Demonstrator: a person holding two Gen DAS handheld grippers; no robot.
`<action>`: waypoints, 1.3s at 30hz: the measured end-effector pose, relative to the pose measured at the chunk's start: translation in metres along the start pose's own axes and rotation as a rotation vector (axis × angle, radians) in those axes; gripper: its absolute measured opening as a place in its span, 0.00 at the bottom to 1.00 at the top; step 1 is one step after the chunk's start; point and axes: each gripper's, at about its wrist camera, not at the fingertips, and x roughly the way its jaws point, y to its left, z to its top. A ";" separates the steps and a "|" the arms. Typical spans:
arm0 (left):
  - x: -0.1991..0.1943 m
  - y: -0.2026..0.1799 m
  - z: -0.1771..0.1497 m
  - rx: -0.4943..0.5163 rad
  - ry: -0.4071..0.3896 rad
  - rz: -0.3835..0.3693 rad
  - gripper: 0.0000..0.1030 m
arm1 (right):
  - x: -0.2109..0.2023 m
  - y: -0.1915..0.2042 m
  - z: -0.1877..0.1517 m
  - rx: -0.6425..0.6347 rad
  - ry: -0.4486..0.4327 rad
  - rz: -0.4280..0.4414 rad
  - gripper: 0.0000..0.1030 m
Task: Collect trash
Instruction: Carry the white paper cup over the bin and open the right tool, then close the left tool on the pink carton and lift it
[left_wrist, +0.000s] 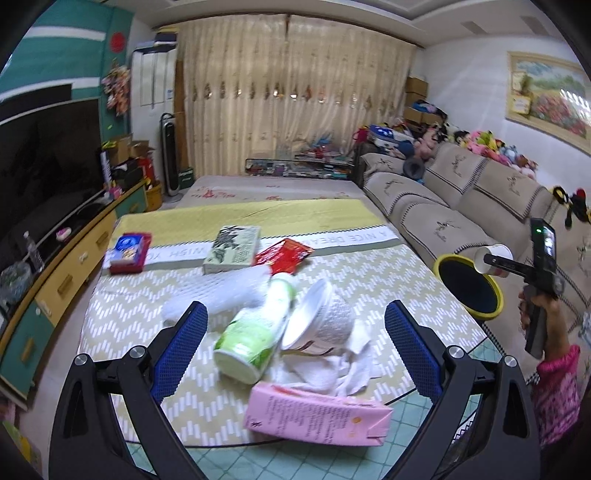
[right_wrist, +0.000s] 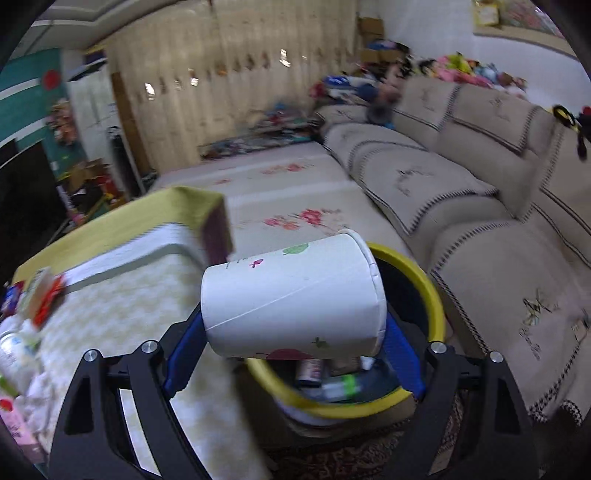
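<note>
While sideways above the yellow-rimmed bin (right_wrist: 436, 295), paper cup (right_wrist: 291, 295) between right fingers (right_wrist: 400, 350).

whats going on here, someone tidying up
A person with a claw in each hand is clearing trash off a table. The right claw is shut on a white paper cup, held on its side over the yellow-rimmed trash bin, which already has some trash inside. The left claw is open above the remaining pile: a green and white bottle, a tipped paper cup, crumpled tissues and a pink carton.
</note>
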 end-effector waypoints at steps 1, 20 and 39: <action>0.002 -0.003 0.001 0.009 0.002 -0.004 0.92 | 0.007 -0.002 0.000 0.004 0.008 -0.011 0.79; 0.027 0.004 -0.013 0.065 0.108 -0.120 0.92 | 0.036 0.011 -0.012 0.009 0.060 -0.066 0.89; 0.001 -0.009 -0.066 0.155 0.214 -0.146 0.92 | -0.022 0.034 -0.044 -0.024 0.033 0.001 0.91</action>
